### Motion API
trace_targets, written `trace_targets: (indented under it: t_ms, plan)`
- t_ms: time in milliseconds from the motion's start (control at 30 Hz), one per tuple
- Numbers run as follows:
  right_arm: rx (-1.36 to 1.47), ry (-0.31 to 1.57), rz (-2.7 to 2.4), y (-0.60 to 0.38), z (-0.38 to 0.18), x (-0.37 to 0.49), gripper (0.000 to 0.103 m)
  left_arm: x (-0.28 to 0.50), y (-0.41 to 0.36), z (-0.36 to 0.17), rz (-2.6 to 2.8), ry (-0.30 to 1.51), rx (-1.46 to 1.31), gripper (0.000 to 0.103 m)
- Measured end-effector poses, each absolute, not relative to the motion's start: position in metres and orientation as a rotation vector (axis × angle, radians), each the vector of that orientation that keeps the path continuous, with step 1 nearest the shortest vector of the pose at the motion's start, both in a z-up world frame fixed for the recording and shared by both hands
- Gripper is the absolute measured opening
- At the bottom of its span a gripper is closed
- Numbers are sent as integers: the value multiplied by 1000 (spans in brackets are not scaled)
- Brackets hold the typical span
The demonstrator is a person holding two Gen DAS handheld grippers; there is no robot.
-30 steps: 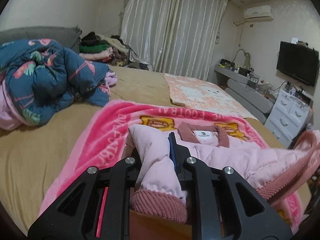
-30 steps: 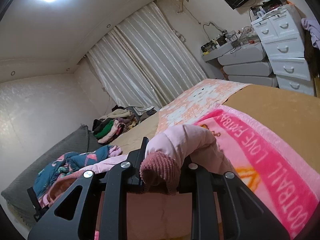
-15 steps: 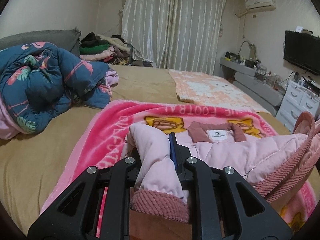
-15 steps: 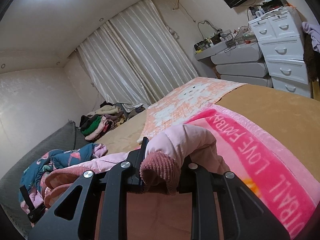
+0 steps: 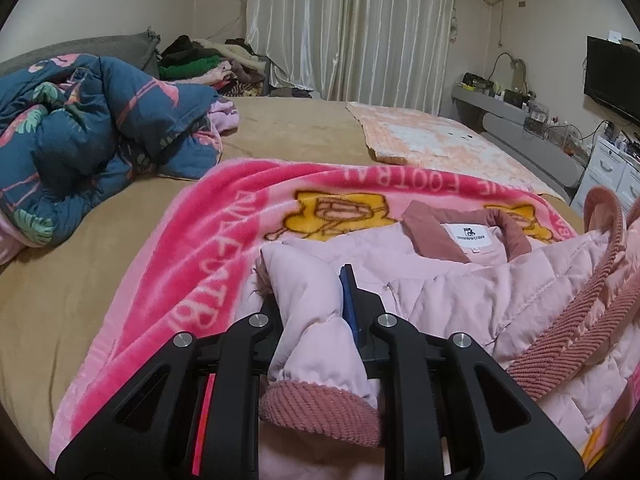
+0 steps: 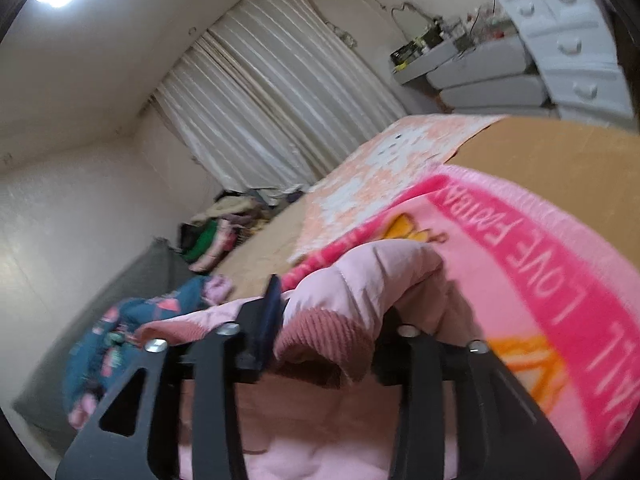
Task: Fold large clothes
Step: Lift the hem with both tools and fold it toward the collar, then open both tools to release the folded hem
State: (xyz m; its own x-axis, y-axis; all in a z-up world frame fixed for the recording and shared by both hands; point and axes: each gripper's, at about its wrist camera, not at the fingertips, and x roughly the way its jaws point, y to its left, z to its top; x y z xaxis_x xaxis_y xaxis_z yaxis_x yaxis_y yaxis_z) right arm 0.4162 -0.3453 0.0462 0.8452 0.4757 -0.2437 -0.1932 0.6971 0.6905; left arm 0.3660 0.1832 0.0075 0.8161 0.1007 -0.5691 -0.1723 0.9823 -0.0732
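The left gripper (image 5: 310, 300) clenches one sleeve of the pale pink quilted jacket (image 5: 480, 296), while the right gripper (image 6: 332, 312) has just been opening, its fingers (image 6: 272, 300) released around the other ribbed cuff (image 6: 324, 340).

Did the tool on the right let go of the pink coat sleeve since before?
Yes. The right tool has just been opening; its jaws now stand wider than the sleeve cuff lying loose between them.

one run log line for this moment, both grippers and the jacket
stage: sleeves folded in | left gripper: shut on pink jacket sleeve | right gripper: jaws just opened, cuff lies loose between | on pink blanket
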Motion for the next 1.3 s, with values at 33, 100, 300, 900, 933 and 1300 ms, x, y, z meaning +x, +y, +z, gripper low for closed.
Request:
trace_targets:
  t_ms: [33,100,300,900,933,1300]
  plan:
    - [721,427,396,-345,49,412,99,367,183,7,146,599,-124,12]
    - [685,431,414,-339,54,408,99,367,184,7,146,599,-128,13]
    - [292,666,323,-286,39,413,99,363,181,14,102,590,-173,28]
    - [64,732,137,-284,14,401,99,306,181,79,118,459,-135,94]
    - [65,738,135,-288,12,400,99,307,183,72,137,483,-127,94]
    - [96,811,156,-314,-8,382,99,283,206,-19,94,734,-192,94]
